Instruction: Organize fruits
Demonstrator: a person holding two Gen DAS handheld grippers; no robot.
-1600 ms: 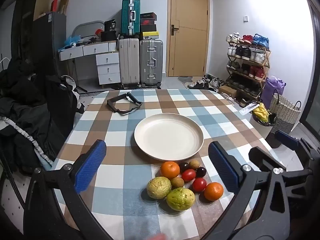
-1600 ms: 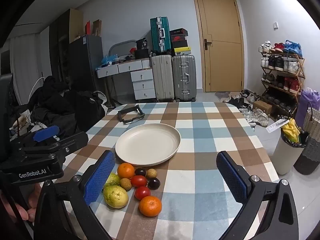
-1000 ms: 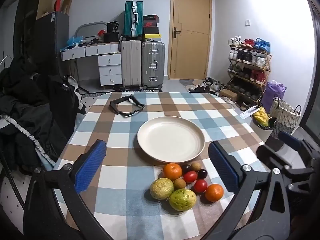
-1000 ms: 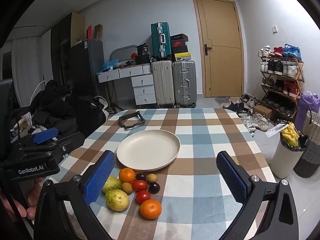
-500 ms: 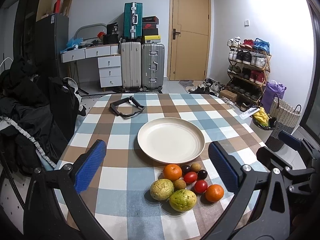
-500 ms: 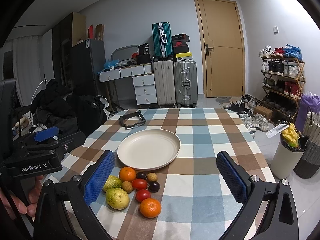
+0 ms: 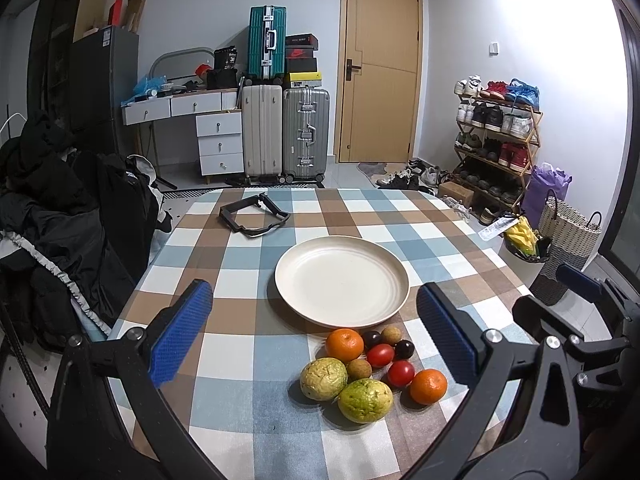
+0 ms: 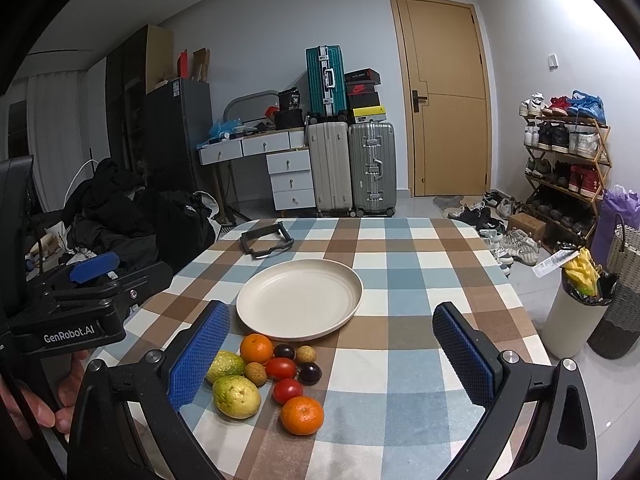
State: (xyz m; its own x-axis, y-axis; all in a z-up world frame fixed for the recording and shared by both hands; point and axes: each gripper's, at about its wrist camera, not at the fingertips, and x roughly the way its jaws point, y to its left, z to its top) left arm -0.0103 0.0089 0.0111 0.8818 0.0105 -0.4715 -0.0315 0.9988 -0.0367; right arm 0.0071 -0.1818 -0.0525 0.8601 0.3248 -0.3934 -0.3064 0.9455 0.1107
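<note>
Left hand-held gripper (image 7: 316, 328) and right hand-held gripper (image 8: 332, 348) gape wide, seemingly level.

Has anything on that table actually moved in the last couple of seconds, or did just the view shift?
Only the view shifted: both cameras drifted a little, so the room sits slightly differently in frame. Nothing was taken hold of or let go. The left tool and right tool stay open and empty, the fruits lie in the same cluster, and the plate remains bare.
</note>
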